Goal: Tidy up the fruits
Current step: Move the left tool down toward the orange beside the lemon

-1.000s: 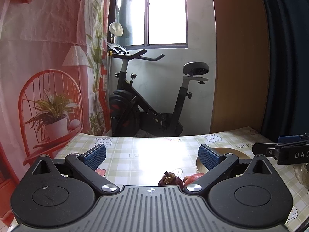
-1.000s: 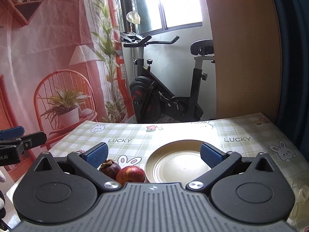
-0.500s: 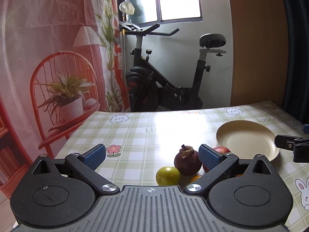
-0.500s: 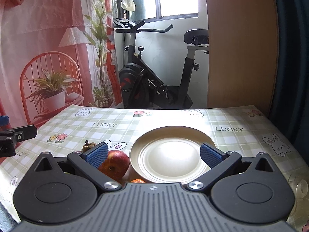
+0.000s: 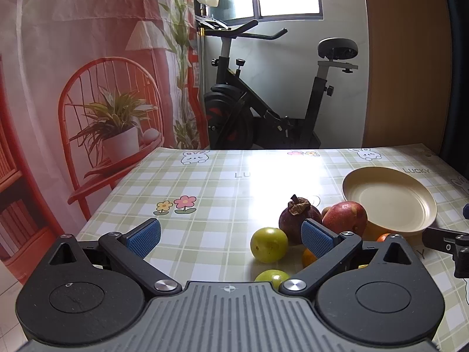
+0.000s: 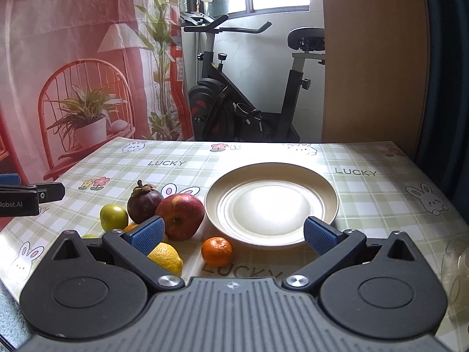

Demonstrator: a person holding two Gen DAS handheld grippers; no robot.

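Two tongs, left tongs (image 5: 231,236) and right tongs (image 6: 233,233), released, empty | fruits clustered on worktop (image 6: 366,196) beside bare plate (image 6: 271,173) | step: we judge first pick pending | next: we close on tangerine (image 6: 217,250), nearest.

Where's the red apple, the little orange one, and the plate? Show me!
red apple (image 6: 180,215): right wrist view, on its shiny front skin.
small orange (image 6: 217,250): right wrist view, middle of its peel.
plate (image 6: 329,198): right wrist view, on its bare right rim.
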